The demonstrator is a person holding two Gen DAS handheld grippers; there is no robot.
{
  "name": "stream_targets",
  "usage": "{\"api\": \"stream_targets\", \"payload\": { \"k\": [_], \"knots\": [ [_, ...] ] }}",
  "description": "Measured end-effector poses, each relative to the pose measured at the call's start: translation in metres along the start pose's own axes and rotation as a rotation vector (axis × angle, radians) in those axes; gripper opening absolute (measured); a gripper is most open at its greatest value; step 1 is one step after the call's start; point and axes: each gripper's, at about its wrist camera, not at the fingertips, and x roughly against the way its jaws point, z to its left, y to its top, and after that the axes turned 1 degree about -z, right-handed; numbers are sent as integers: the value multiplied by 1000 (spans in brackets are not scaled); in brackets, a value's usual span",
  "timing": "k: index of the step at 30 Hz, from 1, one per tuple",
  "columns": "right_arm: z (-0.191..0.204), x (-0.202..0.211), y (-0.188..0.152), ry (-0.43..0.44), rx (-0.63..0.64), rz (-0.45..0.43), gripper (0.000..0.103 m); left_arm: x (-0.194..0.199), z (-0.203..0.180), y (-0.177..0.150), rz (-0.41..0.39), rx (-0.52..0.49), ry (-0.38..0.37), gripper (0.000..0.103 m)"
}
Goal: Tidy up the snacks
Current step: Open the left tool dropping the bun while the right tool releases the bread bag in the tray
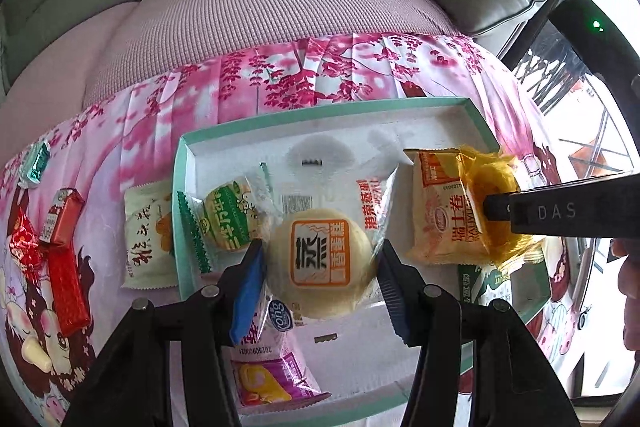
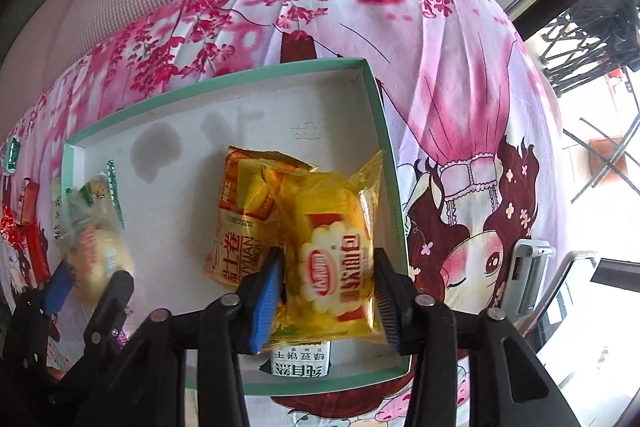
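A sofa draped with a pink flowered cloth [image 1: 248,83] serves as the work surface, and a shallow green-rimmed box [image 2: 224,77] lies on it as the place for gathering snacks. Inside the box, the left gripper [image 1: 320,259] straddles a round steamed cake in a clear wrapper [image 1: 320,259], its pads close against both sides of the bag; whether they press it the view does not settle. The right gripper [image 2: 330,283] points straight down over a yellow bread packet [image 2: 336,267] by the box's right wall, jaws partly spread, the packet between them and lying on an orange roll packet [image 2: 236,227]. Both snacks look lowered into the box for release. A green-edged biscuit [image 1: 228,219] also sits inside. Outside on the cloth wait a pale packet [image 1: 146,231], red candies [image 1: 64,267] and a green sweet [image 1: 36,163], apparently not yet sorted.
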Motion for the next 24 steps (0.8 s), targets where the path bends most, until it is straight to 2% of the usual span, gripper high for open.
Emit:
{"api": "stream_targets", "payload": {
  "k": [3,6,11,12,17,19,21,22,24],
  "knots": [
    [6,5,-4,-3,7,-6,60,5,1,-1,-3,5,-6,56],
    [12,13,-10,-2,7,-9,65,17,3,-3,-21,12,-8,62],
    [29,24,-26,-6,36,-11,69,32,16,-13,-32,46,-2,65],
    [33,26,-30,-7,42,-9,70,34,19,-15,-33,54,-1,68],
    [51,39,-48,-9,68,-16,81,38,46,-31,11,129,-20,69],
    [57,45,-53,-2,75,-22,86,40,56,-37,34,133,3,70],
    [63,48,-59,3,82,-27,90,44,65,-42,47,122,58,71],
    [69,51,-62,6,86,-30,92,47,71,-44,53,113,88,76],
    [82,59,-68,11,97,-35,97,52,82,-47,71,109,88,84]
  ]
}}
